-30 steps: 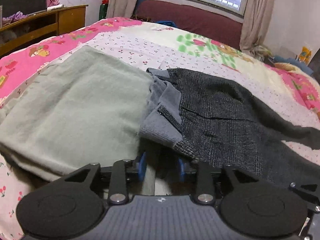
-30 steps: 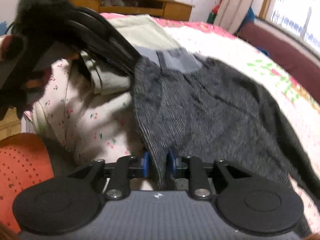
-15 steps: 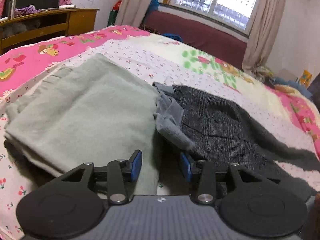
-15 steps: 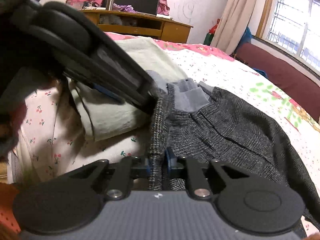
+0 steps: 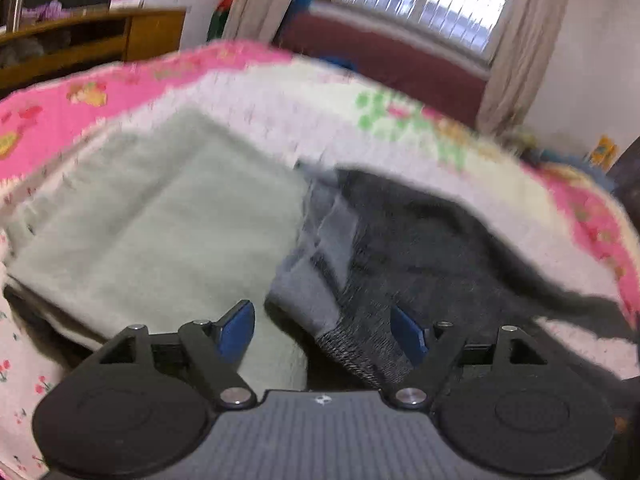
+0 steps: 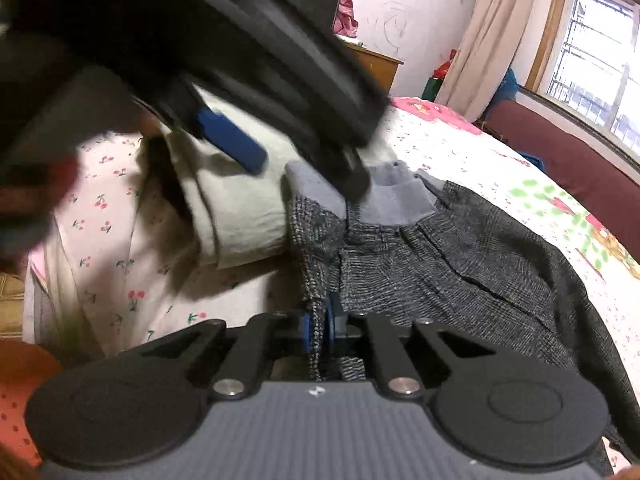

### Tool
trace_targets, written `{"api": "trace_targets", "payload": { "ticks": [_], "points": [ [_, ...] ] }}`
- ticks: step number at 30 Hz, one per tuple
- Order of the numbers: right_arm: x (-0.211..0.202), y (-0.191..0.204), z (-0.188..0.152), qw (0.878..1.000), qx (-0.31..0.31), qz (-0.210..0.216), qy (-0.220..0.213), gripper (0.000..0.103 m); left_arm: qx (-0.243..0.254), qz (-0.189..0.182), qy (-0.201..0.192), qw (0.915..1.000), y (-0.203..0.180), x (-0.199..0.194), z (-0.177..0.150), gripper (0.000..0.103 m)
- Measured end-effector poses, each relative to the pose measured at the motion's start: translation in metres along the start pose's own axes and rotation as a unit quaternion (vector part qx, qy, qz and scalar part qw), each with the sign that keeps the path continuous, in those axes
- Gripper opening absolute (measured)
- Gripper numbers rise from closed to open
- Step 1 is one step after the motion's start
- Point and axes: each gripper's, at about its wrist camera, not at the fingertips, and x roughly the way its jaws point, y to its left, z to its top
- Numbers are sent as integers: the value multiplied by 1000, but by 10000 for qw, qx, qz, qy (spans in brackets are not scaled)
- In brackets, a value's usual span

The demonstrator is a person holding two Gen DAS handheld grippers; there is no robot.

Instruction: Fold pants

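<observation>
Dark grey checked pants (image 5: 420,248) lie spread on the bed, their lighter grey waistband (image 5: 316,300) bunched toward me. My left gripper (image 5: 322,334) hovers over that waistband with its jaws opening; the fold lies between the blue pads (image 5: 236,332) but they do not press it. In the right wrist view my right gripper (image 6: 318,332) is shut on the near waist edge of the pants (image 6: 440,248). The left gripper's blue pad (image 6: 232,142) shows there, above the waistband (image 6: 396,196).
A folded pale green garment (image 5: 160,216) lies directly left of the pants, touching them. The floral quilt (image 5: 60,100) has a pink border. A wooden desk (image 5: 100,44) stands far left, and a maroon bench (image 5: 380,52) sits under the window. An orange dotted object (image 6: 20,392) is at the near left.
The left jaws have spread wide and let go of the waistband. The right jaws have closed tighter on the pants' edge and drawn it slightly toward me.
</observation>
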Motion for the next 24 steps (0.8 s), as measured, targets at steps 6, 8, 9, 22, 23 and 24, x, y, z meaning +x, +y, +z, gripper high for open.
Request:
{"api": "trace_targets", "payload": {
  "ticks": [6,8,9,22,23,24],
  "points": [
    [1,1,1,9999,-41,-91,-65,8,50,326,-6,9995,-14,19,4,45],
    [0,1,1,9998,-87,-153,-107,8,-86,219,-162,9996,-11,13,5,37],
    [1,2,0,9997,-122,-191,-122,9,-60,247,-234,9994,-11,11,5,32],
    [0,-18,20,9931,1069,469,-50,9,-316,170,-466,9983,10,-23,4,27],
    [3,-14,21,9940,978,480,-1,9,-255,267,-481,9982,10,-26,3,27],
    [9,-11,20,9947,918,449,78,11,-215,392,-469,9979,9,-26,3,27]
  ]
}}
